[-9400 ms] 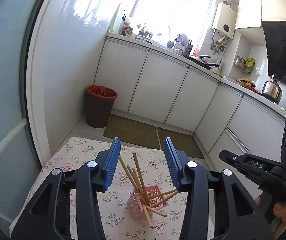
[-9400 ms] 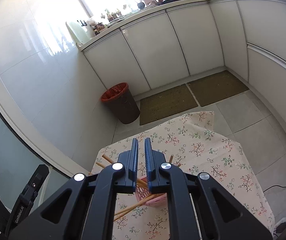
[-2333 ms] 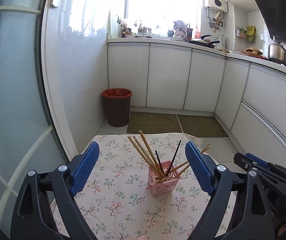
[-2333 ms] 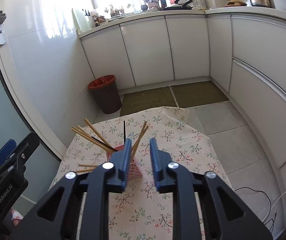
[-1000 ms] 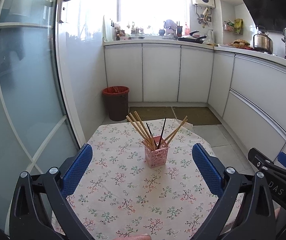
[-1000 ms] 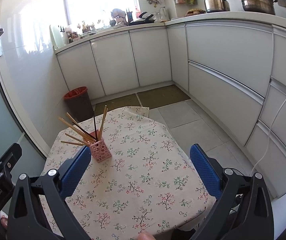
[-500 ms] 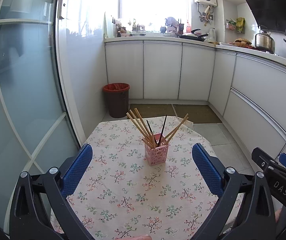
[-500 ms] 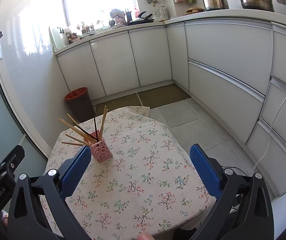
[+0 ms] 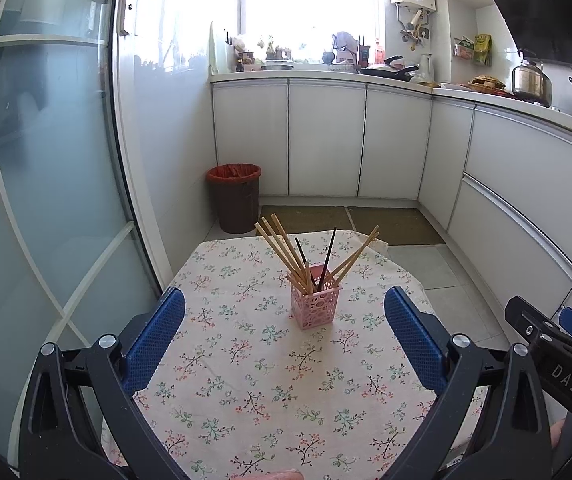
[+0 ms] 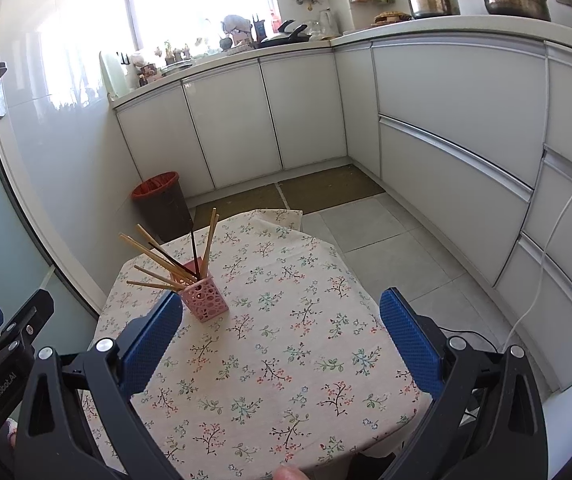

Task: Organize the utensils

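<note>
A pink perforated holder (image 9: 315, 304) stands upright on the floral tablecloth (image 9: 246, 380). It holds several wooden chopsticks (image 9: 282, 254) and two dark ones (image 9: 327, 256), all leaning outward. It also shows in the right wrist view (image 10: 205, 298) with its chopsticks (image 10: 158, 258). My left gripper (image 9: 284, 336) is wide open and empty, held back from the holder. My right gripper (image 10: 282, 336) is wide open and empty, with the holder just beyond its left finger.
A red-lined bin (image 9: 234, 196) stands on the floor beyond the table, by a glass door (image 9: 46, 200). White cabinets (image 9: 325, 140) run along the back and right. A white cable (image 10: 565, 200) hangs at the right. The table's edges (image 10: 365, 432) are near both grippers.
Since 2.3 s ago both grippers pulled back from the holder and the right one opened wide. In the last second nothing but a slight drift of view.
</note>
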`<move>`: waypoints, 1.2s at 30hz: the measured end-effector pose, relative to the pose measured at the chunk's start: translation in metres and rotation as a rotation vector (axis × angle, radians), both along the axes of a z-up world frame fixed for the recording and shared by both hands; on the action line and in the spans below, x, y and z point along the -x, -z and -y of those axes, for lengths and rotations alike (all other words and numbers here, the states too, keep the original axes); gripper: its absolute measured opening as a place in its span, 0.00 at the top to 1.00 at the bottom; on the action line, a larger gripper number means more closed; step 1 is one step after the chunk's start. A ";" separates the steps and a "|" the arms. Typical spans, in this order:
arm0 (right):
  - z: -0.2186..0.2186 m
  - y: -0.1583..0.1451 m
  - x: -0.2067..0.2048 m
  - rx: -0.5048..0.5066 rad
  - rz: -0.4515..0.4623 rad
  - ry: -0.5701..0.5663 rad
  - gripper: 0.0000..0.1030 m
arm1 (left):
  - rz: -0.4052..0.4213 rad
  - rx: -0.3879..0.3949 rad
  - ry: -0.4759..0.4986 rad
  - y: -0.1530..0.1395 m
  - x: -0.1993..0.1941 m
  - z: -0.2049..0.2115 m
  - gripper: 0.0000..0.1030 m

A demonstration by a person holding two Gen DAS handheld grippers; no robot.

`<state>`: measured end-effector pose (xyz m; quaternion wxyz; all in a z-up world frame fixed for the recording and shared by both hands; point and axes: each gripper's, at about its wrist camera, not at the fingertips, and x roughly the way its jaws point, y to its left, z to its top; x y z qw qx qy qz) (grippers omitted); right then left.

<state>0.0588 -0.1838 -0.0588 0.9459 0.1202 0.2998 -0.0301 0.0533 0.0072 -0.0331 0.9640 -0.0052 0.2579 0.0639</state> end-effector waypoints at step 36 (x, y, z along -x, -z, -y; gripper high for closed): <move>0.000 0.006 -0.004 -0.011 -0.028 -0.022 0.07 | -0.010 0.002 0.002 0.004 -0.001 -0.001 0.07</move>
